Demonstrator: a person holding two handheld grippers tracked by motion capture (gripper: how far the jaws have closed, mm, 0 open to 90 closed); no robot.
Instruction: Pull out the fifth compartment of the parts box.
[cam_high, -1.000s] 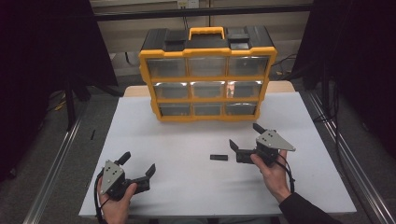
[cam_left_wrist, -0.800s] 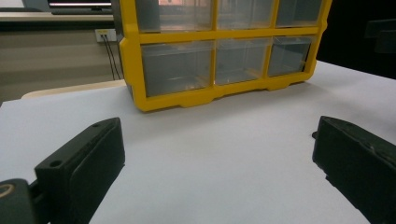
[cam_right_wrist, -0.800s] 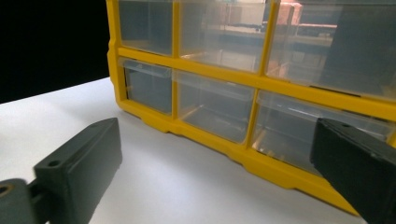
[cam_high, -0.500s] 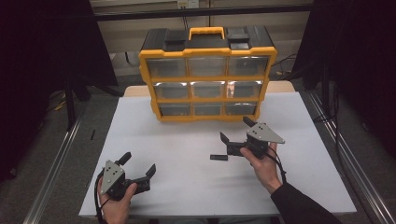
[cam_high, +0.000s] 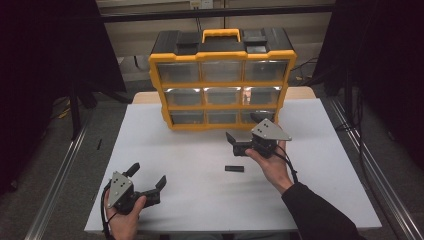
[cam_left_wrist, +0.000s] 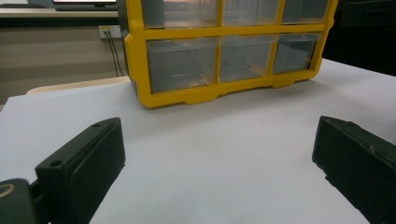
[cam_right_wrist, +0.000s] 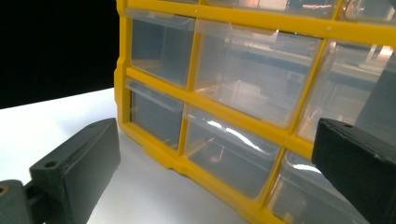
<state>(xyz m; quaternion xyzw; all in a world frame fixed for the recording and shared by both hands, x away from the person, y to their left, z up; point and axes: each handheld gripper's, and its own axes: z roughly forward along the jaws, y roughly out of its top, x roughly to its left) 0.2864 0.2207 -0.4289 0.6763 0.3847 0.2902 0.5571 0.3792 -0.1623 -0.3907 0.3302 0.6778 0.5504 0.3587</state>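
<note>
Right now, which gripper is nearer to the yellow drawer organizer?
The right gripper is nearer, just before the yellow drawer organizer's bottom row. The left gripper sits far back at the table's near edge.

- yellow organizer (cam_high: 222, 82) stands at the table's (cam_high: 320, 200) far edge, about centred; blocks the whole far middle, drawers all shut
- right gripper (cam_high: 243, 132) just in front of its bottom row, jaws wide apart; little room between them and the drawer fronts (cam_right_wrist: 233, 158)
- small black piece (cam_high: 234, 168) lies flat mid-table, just near-side of the right gripper, low obstacle
- left gripper (cam_high: 148, 179) near the near-left corner, jaws apart, bare white surface ahead of it up to the organizer (cam_left_wrist: 224, 60)
- far-left and far-right corners beside the organizer open
- near-right corner crossed by the person's sleeve (cam_high: 320, 212)
</note>
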